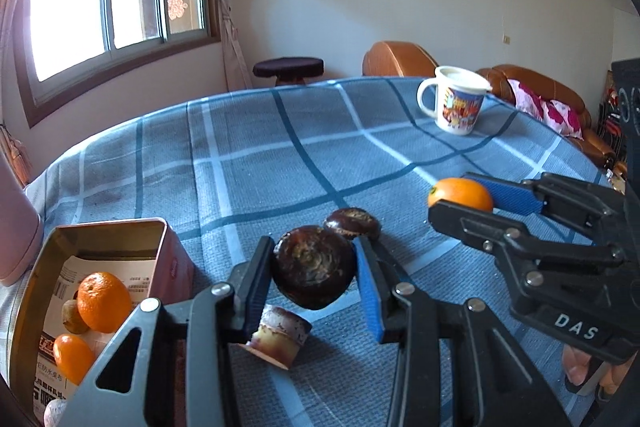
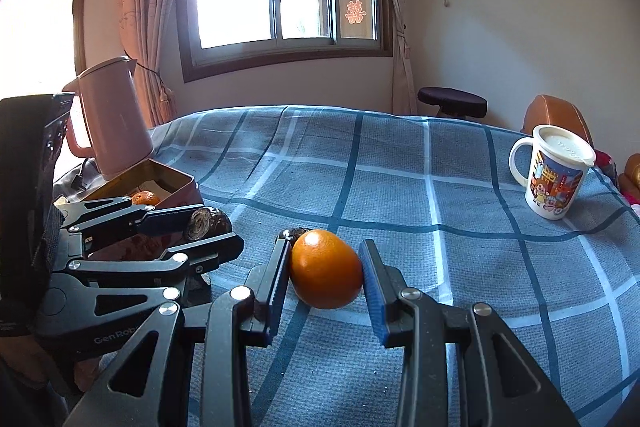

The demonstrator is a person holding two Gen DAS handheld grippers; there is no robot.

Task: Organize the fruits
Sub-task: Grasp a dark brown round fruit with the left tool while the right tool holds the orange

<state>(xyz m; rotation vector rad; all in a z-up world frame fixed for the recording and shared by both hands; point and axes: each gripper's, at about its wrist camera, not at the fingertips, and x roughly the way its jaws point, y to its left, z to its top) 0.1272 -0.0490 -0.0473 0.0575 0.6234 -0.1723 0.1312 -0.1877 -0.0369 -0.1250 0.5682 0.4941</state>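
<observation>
My left gripper is shut on a dark brown water chestnut and holds it above the blue checked tablecloth. A second chestnut lies just behind it, and a pale cut piece lies under the left finger. My right gripper is shut on an orange kumquat; it also shows in the left wrist view. A metal tin at the left holds two orange fruits and a small brown fruit.
A lidded cartoon mug stands at the far right of the table; it also shows in the right wrist view. A pink kettle stands behind the tin. A stool and a brown sofa lie beyond the table.
</observation>
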